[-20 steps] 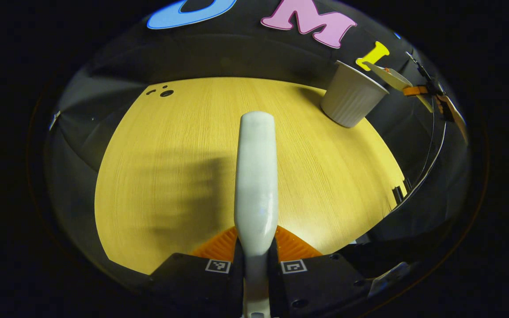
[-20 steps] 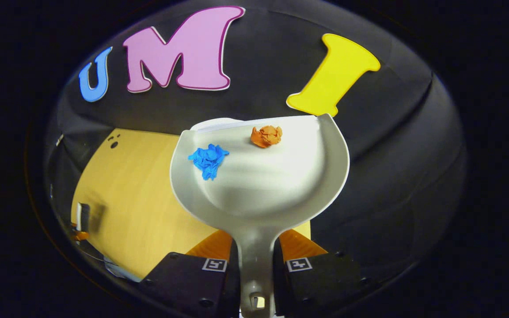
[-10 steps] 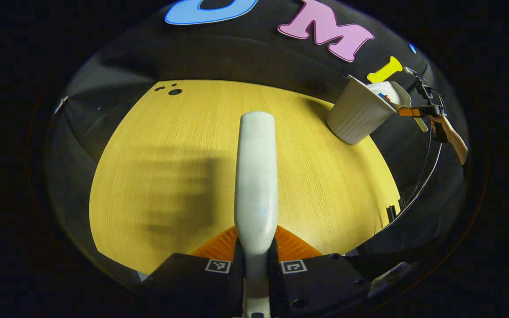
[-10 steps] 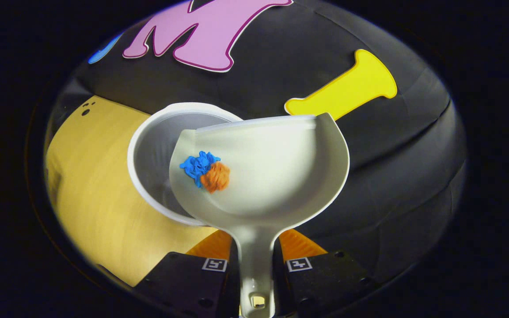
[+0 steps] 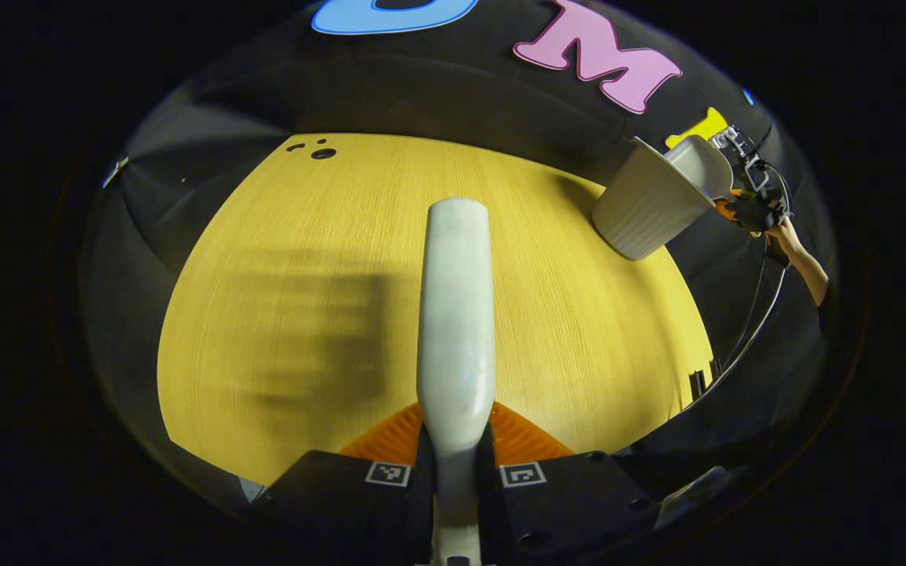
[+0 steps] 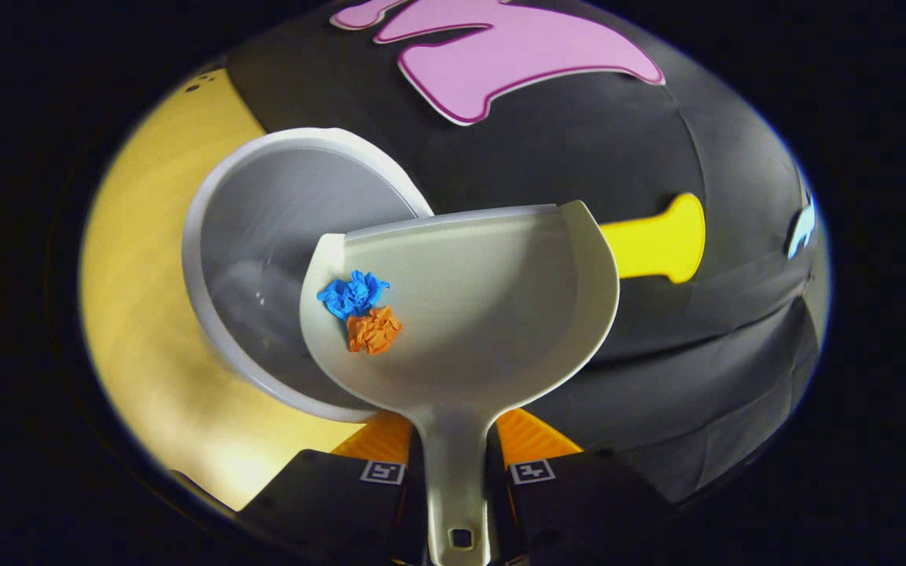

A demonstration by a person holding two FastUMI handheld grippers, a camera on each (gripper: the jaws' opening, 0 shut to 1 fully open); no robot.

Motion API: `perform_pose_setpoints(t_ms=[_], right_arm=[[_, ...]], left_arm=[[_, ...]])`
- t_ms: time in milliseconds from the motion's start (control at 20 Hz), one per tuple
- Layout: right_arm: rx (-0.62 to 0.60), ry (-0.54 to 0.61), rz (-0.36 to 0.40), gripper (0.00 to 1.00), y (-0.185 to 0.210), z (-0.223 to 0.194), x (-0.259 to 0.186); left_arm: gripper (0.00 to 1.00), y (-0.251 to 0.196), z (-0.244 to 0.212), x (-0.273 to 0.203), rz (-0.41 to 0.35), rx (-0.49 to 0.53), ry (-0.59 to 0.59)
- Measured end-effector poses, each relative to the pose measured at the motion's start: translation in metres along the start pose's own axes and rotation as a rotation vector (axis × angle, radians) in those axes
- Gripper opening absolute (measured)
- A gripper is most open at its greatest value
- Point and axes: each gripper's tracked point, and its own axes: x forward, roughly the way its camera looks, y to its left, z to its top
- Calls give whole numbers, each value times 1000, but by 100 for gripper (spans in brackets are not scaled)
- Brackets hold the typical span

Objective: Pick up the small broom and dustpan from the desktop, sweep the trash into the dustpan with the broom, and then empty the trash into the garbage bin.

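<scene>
In the right gripper view my right gripper [image 6: 457,460] is shut on the handle of the pale dustpan [image 6: 492,314], held tilted over the white ribbed garbage bin [image 6: 264,228]. A blue paper ball [image 6: 352,293] and an orange paper ball [image 6: 374,331] lie together at the pan's left rim, above the bin's mouth. In the left gripper view my left gripper [image 5: 457,460] is shut on the broom's white handle [image 5: 457,314] above the wooden desktop [image 5: 303,299]. Far right in that view stand the bin [image 5: 650,208], the dustpan [image 5: 701,161] tipped over it, and the right gripper [image 5: 748,208] with a hand [image 5: 795,251] on it.
The bin stands near the desktop's far right corner, close to the black cloth wall. A cable [image 5: 752,322] hangs from the right gripper past the table's right edge. Small dark holes [image 5: 319,152] mark the far left corner of the desktop.
The dustpan has tilted further to its left over the bin. The two paper balls slid together to the pan's left rim. The broom has stayed nearly still.
</scene>
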Motion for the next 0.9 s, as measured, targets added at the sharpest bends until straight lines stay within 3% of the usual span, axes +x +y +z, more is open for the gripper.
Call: perform_pose_setpoints(t_ms=[100,150,500,700,900], right_arm=[[-90,-29,-50,29,-8,5,-4],[-120,-44,-69,34,-11,2,-6],[-299,-86,-144,34,-36,-33,-26],[-241,-46,-104,34,-31,-27,-23],[-16,20,4,34,-27,-37,-21]], left_arm=[[27,0,-1,1,-2,1,4],[27,-1,-2,1,-4,1,7],[27,-3,-6,7,-11,22,26],[27,-3,-4,6,-4,41,21],[27,-3,2,4,-1,46,-4]])
